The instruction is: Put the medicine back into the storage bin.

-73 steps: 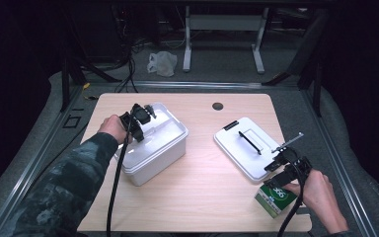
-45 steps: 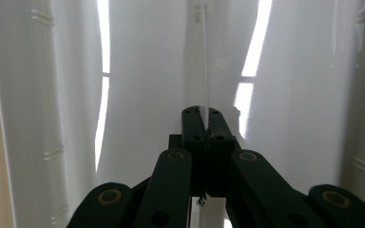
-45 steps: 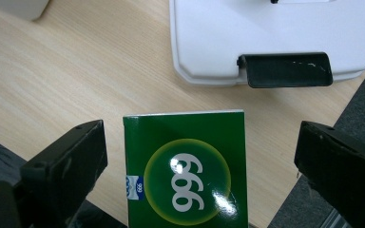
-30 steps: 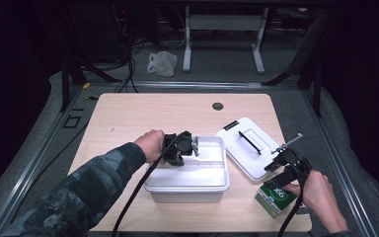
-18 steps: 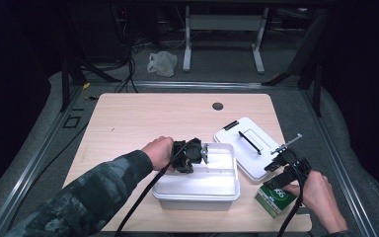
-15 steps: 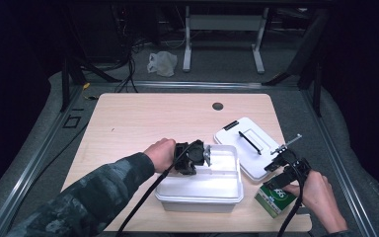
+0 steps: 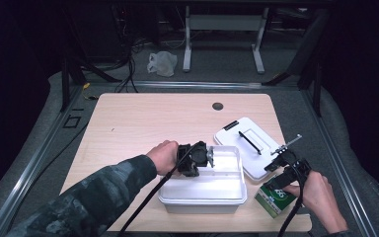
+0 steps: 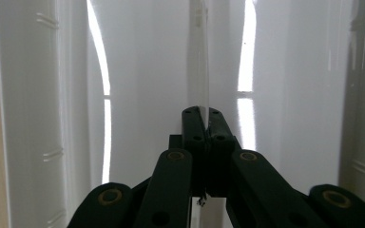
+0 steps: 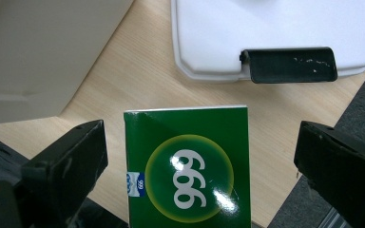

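Observation:
An open white plastic box (image 7: pixel 212 185) stands near the table's front edge. My left gripper (image 7: pixel 209 159) is shut on its far wall. In the left gripper view the two jaws (image 8: pixel 202 114) pinch that thin wall, with the box's inside (image 8: pixel 138 71) beyond. The white lid (image 7: pixel 249 145) with a black handle lies flat just right of the box. A green carton (image 7: pixel 275 195) marked 999 lies at the front right. My right gripper (image 7: pixel 287 173) hovers over it, open. In the right gripper view the carton (image 9: pixel 190 166) sits between the wide-spread jaws (image 9: pixel 199 156), untouched, below the lid (image 9: pixel 275 28).
The wooden table (image 7: pixel 138 123) has a dark round hole (image 7: pixel 217 106) near its far edge. The lid's black latch (image 9: pixel 290 64) faces the carton. Grey floor mats surround the table, and a plastic bag (image 7: pixel 160 63) lies on the floor behind it.
My left gripper has dragged the white box from the table's left to the front middle, beside the lid. The right gripper and the carton have stayed put.

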The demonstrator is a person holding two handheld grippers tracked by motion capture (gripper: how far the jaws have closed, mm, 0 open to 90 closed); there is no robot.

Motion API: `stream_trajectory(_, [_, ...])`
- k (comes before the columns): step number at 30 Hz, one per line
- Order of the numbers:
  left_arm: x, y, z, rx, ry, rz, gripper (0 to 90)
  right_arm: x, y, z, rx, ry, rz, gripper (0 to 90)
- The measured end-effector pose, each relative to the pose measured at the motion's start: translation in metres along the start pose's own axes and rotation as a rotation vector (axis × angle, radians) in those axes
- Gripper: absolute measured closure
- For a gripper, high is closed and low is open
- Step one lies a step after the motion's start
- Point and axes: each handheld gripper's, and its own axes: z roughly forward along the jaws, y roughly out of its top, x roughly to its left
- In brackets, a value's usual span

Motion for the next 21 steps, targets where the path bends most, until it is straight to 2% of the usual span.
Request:
stream_trajectory(5, [0.000,0.001,-0.003,0.004,-0.004,0.011,89.3,0.000,0.001,0.000,-0.003,0.000,0.001,3.4])
stream_trajectory(11, [0.000,0.002,-0.013,-0.025,-0.005,0.004,89.3,-0.001,0.000,-0.001,-0.004,-0.002,0.001,3.4])
stream_trajectory(12, [0.001,0.003,-0.020,-0.050,-0.005,-0.007,89.3,-0.002,0.000,0.000,-0.008,0.002,0.001,3.4])
stream_trajectory(15, [0.001,0.004,-0.030,-0.064,0.010,-0.006,89.3,-0.002,-0.001,-0.001,-0.009,0.002,0.003,3.4])
stream_trajectory(18, [0.002,0.002,-0.046,-0.094,0.020,-0.032,89.3,-0.001,0.000,0.000,-0.010,0.004,0.002,3.4])
stream_trajectory(21, [0.001,-0.001,-0.060,-0.104,0.052,-0.052,89.3,0.000,0.000,0.001,-0.005,0.002,0.000,3.4])
